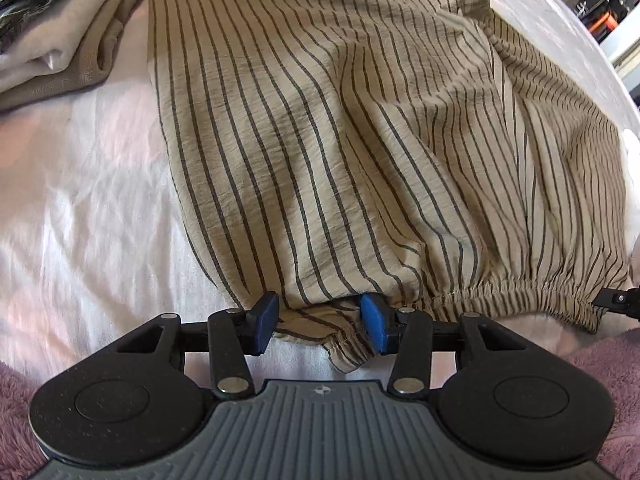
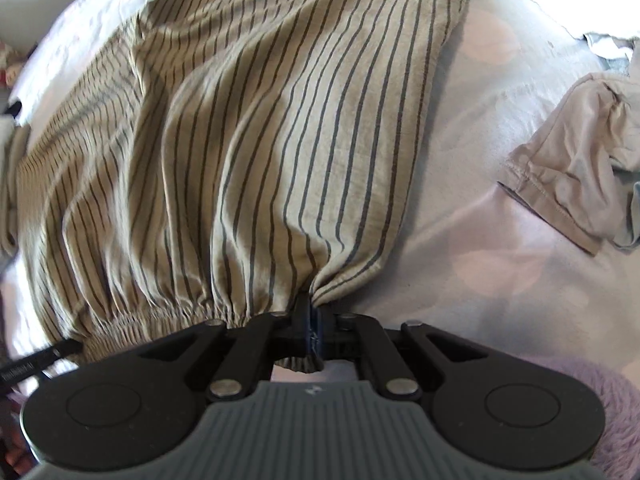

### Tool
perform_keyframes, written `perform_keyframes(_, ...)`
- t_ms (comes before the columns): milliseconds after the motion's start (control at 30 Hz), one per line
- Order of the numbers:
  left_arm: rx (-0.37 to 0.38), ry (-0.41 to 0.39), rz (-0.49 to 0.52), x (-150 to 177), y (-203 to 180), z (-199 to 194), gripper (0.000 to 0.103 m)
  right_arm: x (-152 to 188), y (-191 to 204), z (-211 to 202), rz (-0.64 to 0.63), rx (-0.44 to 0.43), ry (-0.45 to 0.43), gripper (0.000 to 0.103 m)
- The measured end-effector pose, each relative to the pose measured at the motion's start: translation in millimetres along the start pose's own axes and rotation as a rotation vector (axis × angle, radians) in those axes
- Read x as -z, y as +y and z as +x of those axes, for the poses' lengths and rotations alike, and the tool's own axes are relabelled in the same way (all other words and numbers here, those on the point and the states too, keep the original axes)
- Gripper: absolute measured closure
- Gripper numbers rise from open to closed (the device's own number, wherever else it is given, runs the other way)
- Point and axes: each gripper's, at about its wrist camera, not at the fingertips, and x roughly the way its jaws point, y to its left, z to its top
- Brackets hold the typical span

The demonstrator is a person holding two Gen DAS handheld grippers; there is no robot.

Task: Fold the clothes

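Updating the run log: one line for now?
left hand-held gripper: open at waistband | right hand-held gripper: shut on beige dark-striped fabric garment

I see a pale pink sheet point(image 1: 92, 184) covering the surface, creased and sunlit. At the near edge lies a fuzzy mauve blanket point(image 2: 600, 384). Far off in the left wrist view, beyond the surface's edge, I make out dark shelving with something orange point(image 1: 602, 20), too blurred for me to identify further.
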Motion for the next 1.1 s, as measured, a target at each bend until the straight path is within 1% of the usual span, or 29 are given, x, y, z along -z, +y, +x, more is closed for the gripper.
perform_keyframes(67,0.044,-0.053,-0.012,2.8,5.8,-8.8,0.059,-0.2,-2.3,-3.7,0.009,-0.029,-0.024,0.099)
perform_keyframes(133,0.107,-0.121,-0.051,4.5,15.2,-20.1,0.059,-0.4,1.7,-7.7,0.011,-0.06,-0.057,0.099)
perform_keyframes(200,0.142,-0.173,-0.102,5.8,25.2,-28.4,0.059,-0.7,6.2,-12.5,0.01,-0.086,-0.089,0.099)
perform_keyframes(400,0.137,-0.2,-0.205,6.4,43.9,-30.7,0.059,0.8,17.6,-34.8,-0.001,-0.145,-0.201,0.099)
perform_keyframes(467,0.145,-0.219,-0.22,5.7,47.3,-33.2,0.059,-1.9,38.2,-33.3,-0.017,-0.154,-0.224,0.099)
perform_keyframes(500,0.151,-0.228,-0.228,5.5,48.8,-34.4,0.059,6.8,37.0,-43.4,-0.036,-0.155,-0.234,0.099)
perform_keyframes(600,0.173,-0.231,-0.236,2.9,48.4,-31.5,0.059,11.1,64.3,-52.0,-0.135,-0.149,-0.271,0.1)
perform_keyframes(667,0.189,-0.211,-0.207,0.3,47.8,-28.8,0.059,11.6,84.3,-53.9,-0.211,-0.15,-0.291,0.1)
perform_keyframes(733,0.189,-0.212,-0.211,0.4,47.9,-29.6,0.059,12.6,105.3,-53.6,-0.293,-0.163,-0.307,0.1)
perform_keyframes(867,0.196,-0.216,-0.21,0.8,47.9,-31.1,0.059,21.0,141.5,-47.6,-0.424,-0.221,-0.288,0.1)
perform_keyframes(933,0.204,-0.22,-0.22,1.2,49.7,-32.7,0.059,25.5,156.3,-41.8,-0.469,-0.269,-0.264,0.1)
perform_keyframes(1033,0.213,-0.226,-0.239,1.7,52.6,-34.7,0.06,41.8,175.9,-34.9,-0.528,-0.324,-0.211,0.1)
perform_keyframes(1100,0.217,-0.231,-0.255,1.9,54.8,-35.6,0.06,53.2,187.5,-28.4,-0.565,-0.34,-0.169,0.1)
